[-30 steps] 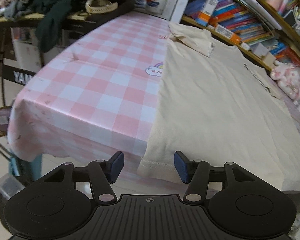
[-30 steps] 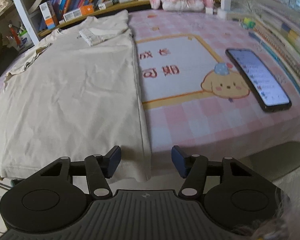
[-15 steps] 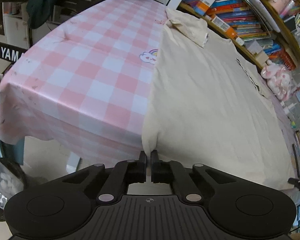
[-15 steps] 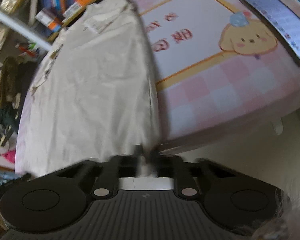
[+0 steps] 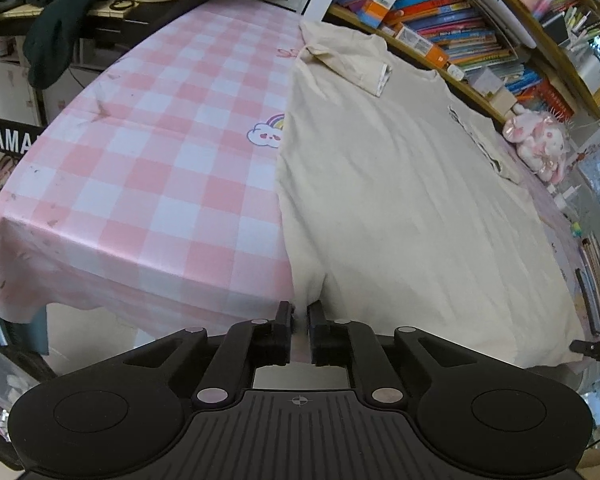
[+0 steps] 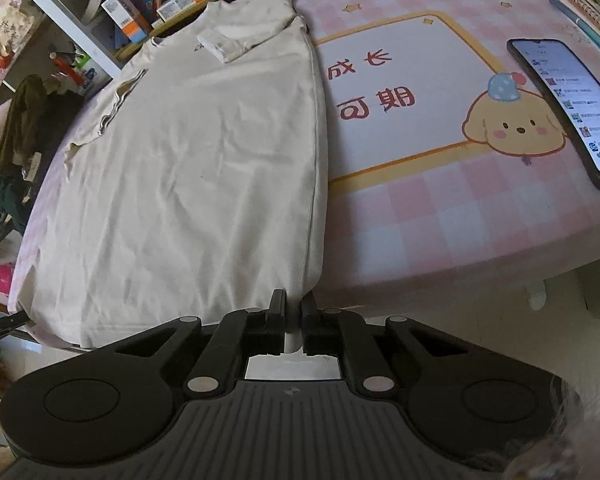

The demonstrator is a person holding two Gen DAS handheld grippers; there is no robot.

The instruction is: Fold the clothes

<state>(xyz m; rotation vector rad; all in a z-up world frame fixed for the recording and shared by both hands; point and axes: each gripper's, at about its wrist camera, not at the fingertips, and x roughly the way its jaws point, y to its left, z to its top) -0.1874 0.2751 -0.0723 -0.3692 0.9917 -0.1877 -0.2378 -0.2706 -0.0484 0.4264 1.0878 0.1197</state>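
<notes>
A cream shirt (image 5: 400, 184) lies spread flat along the tabletop (image 5: 148, 160), which wears a pink-and-white checked cloth; its hem hangs over the near edge and its collar end reaches toward the far side by the bookshelf (image 5: 452, 20). Both sleeves are folded in over the body near the far end. The left gripper (image 5: 299, 314) has its jaws pressed together on the near left corner of the hem, the cloth bunching into a small pleat just above the fingertips. The right gripper (image 6: 293, 302) is likewise closed, pinching the near right corner of the same hem where the side seam comes down over the tabletop edge. In the left wrist view the tip of the other gripper shows at the far right of the frame, beside the hem. To the right of the shirt, on the tabletop, lies a printed mat (image 6: 420, 92) with a cartoon puppy and red characters, and beyond it a dark phone (image 6: 564, 104) with its screen lit, well apart from the shirt. A pink plush rabbit (image 5: 536, 140) sits at the far right by the shelf. Dark clothes (image 5: 56, 12) are heaped at the far left, off the tabletop.
</notes>
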